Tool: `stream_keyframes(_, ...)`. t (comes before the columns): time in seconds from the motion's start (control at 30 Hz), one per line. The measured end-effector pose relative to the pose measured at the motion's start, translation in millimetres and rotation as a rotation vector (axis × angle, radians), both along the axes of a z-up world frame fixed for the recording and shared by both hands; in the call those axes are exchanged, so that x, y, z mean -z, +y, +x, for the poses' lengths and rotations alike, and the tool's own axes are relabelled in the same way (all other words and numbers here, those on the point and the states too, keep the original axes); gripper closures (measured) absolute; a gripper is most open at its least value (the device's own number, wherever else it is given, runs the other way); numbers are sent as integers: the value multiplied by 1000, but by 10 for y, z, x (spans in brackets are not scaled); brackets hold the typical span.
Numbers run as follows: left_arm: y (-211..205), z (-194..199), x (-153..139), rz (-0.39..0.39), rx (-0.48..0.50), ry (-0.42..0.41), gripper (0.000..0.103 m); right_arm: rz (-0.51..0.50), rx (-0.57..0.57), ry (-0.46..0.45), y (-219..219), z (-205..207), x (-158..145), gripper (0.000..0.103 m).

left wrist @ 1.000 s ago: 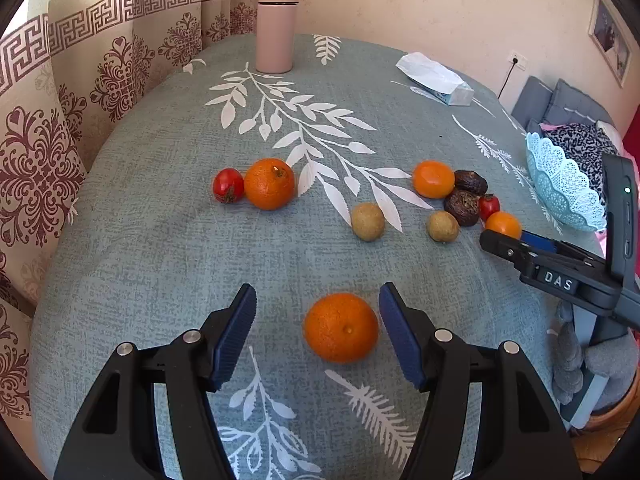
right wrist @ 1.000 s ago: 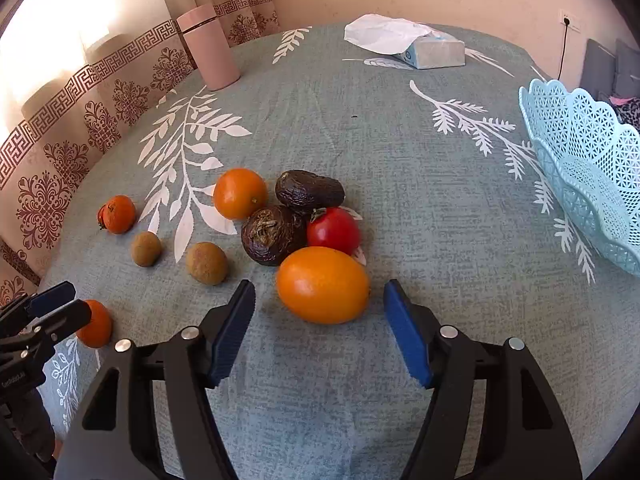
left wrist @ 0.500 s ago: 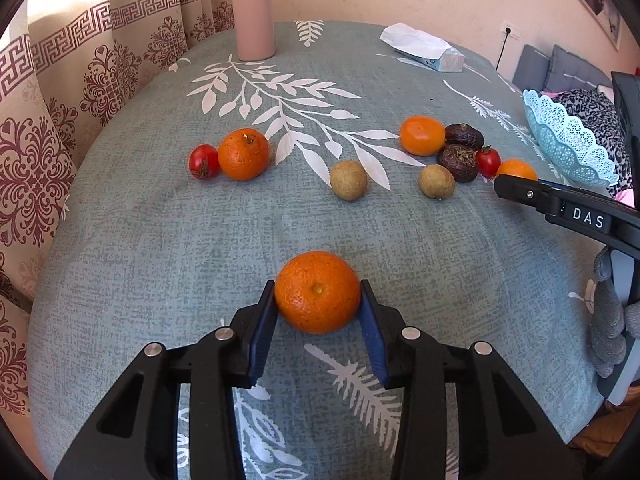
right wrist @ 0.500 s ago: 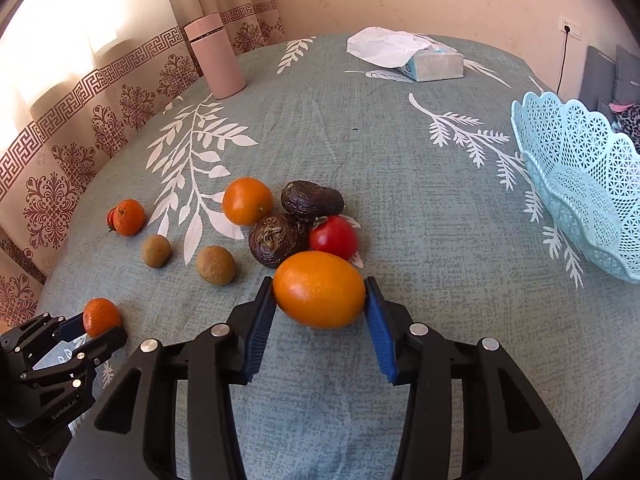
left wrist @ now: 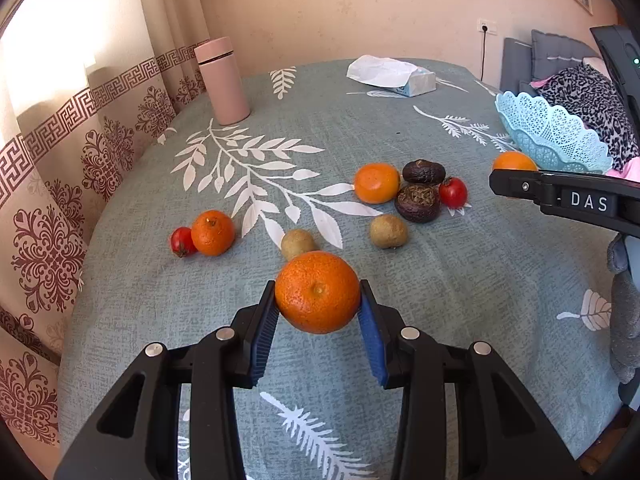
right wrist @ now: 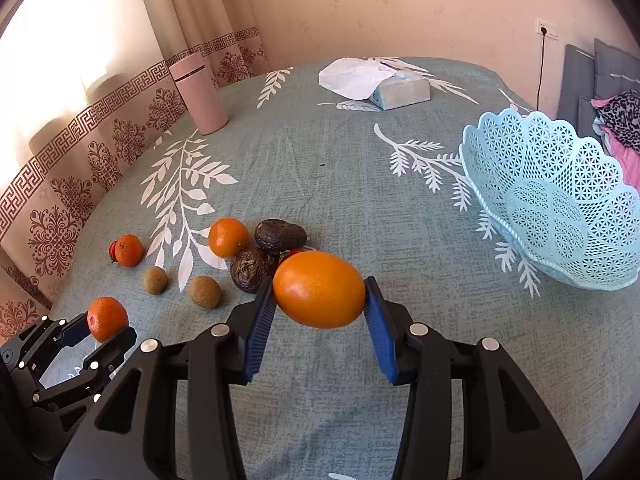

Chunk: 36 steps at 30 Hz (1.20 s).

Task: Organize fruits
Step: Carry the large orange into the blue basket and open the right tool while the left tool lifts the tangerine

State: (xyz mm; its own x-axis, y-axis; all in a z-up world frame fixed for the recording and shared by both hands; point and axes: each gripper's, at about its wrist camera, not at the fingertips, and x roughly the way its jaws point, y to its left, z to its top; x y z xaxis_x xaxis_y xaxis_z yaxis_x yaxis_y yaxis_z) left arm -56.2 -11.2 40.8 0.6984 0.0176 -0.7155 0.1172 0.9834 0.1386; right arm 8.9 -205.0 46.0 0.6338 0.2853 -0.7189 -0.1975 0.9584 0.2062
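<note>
Each gripper (left wrist: 318,306) clamps fruit — tangerine (left wrist: 317,291), orange (right wrist: 319,289).

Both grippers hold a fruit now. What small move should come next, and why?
Probably carry the right gripper toward the blue basket. Its jaws have just closed on the smooth orange fruit, the basket looks empty, and it stands on that gripper's side with bare cloth between. The left gripper, which has just closed on the mandarin, can follow.
</note>
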Motion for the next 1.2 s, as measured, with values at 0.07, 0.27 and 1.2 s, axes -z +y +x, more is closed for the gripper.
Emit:
stream_keyframes(0.07,-72,20,-34,2,10,-8,63,4,14,-7,-57,0,-29,57)
stream_keyframes(0.27,-288,105,-99,10,42,-28,63,12,64,-27,-260,22,-119,57)
stream_keyframes(1.2,-1577,481,-190,73,270,-72,63,-25,493,-100,-1771,211,-202,57)
